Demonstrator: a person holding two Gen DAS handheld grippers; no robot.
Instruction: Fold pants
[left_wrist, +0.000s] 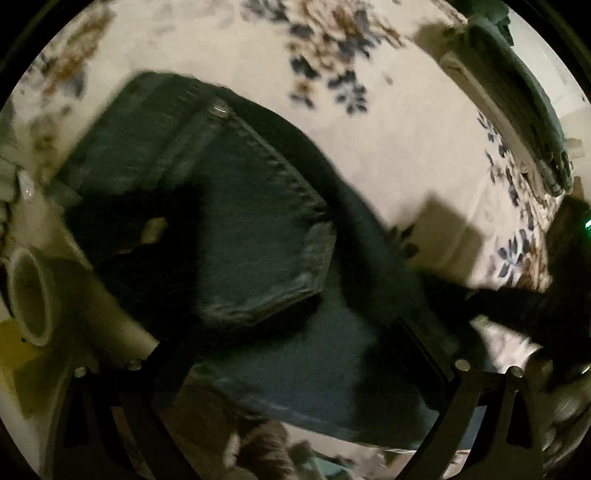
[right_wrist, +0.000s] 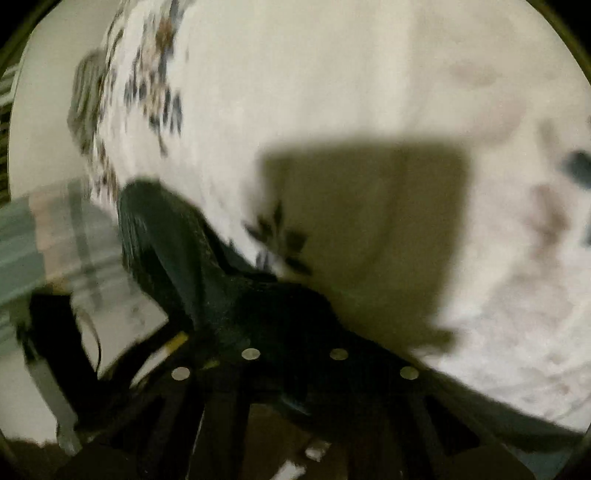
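Dark blue denim pants (left_wrist: 258, 236) lie on a white sheet with blue-brown flower print (left_wrist: 369, 122); a back pocket and waistband with a rivet face up. My left gripper (left_wrist: 295, 369) has its fingers wide apart either side of the denim, above the fabric near the lower edge. In the right wrist view my right gripper (right_wrist: 295, 350) is closed on a dark fold of the pants (right_wrist: 177, 251), which rises from the jaws up to the left. The other gripper shows dark at the right edge of the left wrist view (left_wrist: 554, 295).
A folded dark green garment (left_wrist: 517, 103) lies on the sheet at the far right. A white cylinder-shaped object (left_wrist: 33, 295) stands at the left edge. The bed edge and floor show at the left of the right wrist view (right_wrist: 55, 240).
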